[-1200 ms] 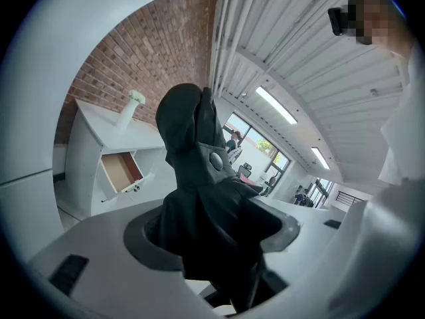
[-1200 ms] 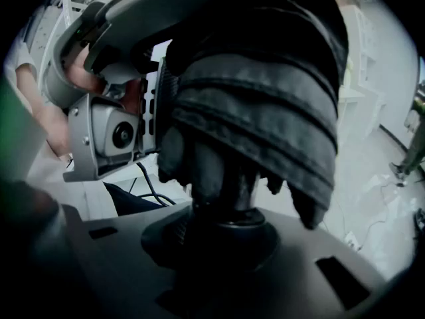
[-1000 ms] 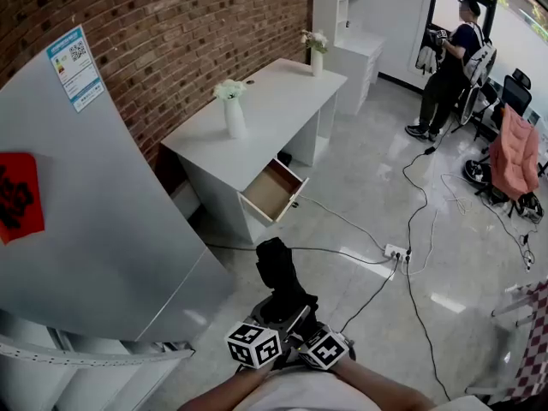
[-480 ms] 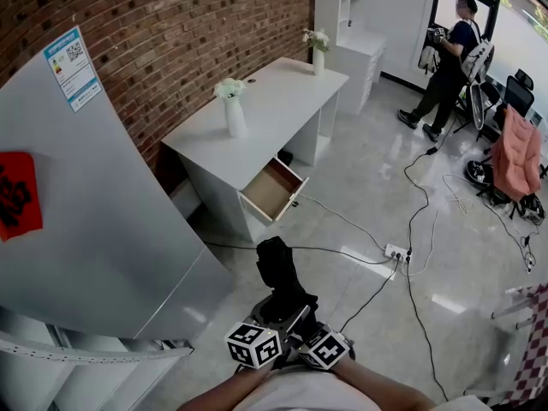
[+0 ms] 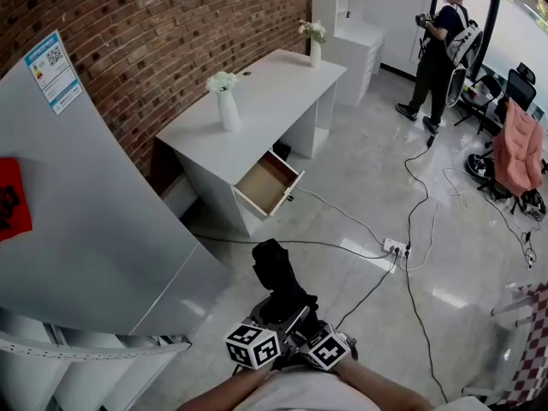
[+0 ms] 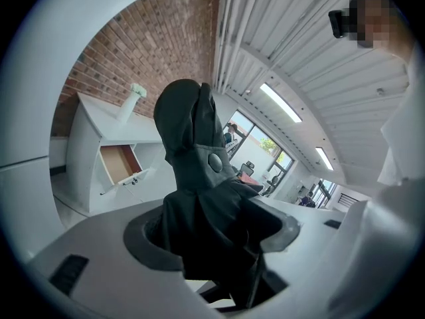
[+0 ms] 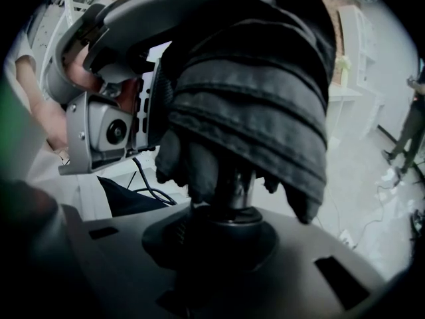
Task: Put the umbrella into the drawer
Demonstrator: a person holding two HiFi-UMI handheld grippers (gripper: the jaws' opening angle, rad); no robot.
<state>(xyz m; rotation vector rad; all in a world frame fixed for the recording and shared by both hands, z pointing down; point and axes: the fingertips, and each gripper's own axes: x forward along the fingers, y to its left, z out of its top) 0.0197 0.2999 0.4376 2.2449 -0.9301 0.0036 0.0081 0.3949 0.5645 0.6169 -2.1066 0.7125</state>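
While it is held close in front of the holder's body, low at the near edge of the head view, the folded black umbrella [image 5: 274,274] lies with its long axis running away from the holder, its free end tilted up and aimed roughly at the open drawer [image 5: 265,183]. The umbrella is well apart from that drawer, with bare floor [image 5: 360,187] between them.

The left gripper [image 6: 214,243] has its jaws closed on the bunched canopy, and the fabric fills the gap between them. Above the jaws the closure strap and its round snap button [image 6: 214,161] face the camera. The right gripper [image 7: 226,226] is clamped on the opposite end, where a dark stem emerges below the gathered folds of cloth. Both grippers sit side by side at the umbrella's near end, their marker cubes almost touching.

The drawer is pulled out of a white desk [image 5: 274,80] that stands against a brick wall [image 5: 171,24] — its wooden interior is visible. Two white vases with flowers stand on the desktop, one [image 5: 226,103] near the drawer end and one [image 5: 315,46] at the far end. A tall white cabinet [image 5: 86,221] stands at the left. A power strip [image 5: 396,248] with trailing cables lies on the floor to the right, and a person [image 5: 437,50] stands far off by the windows.
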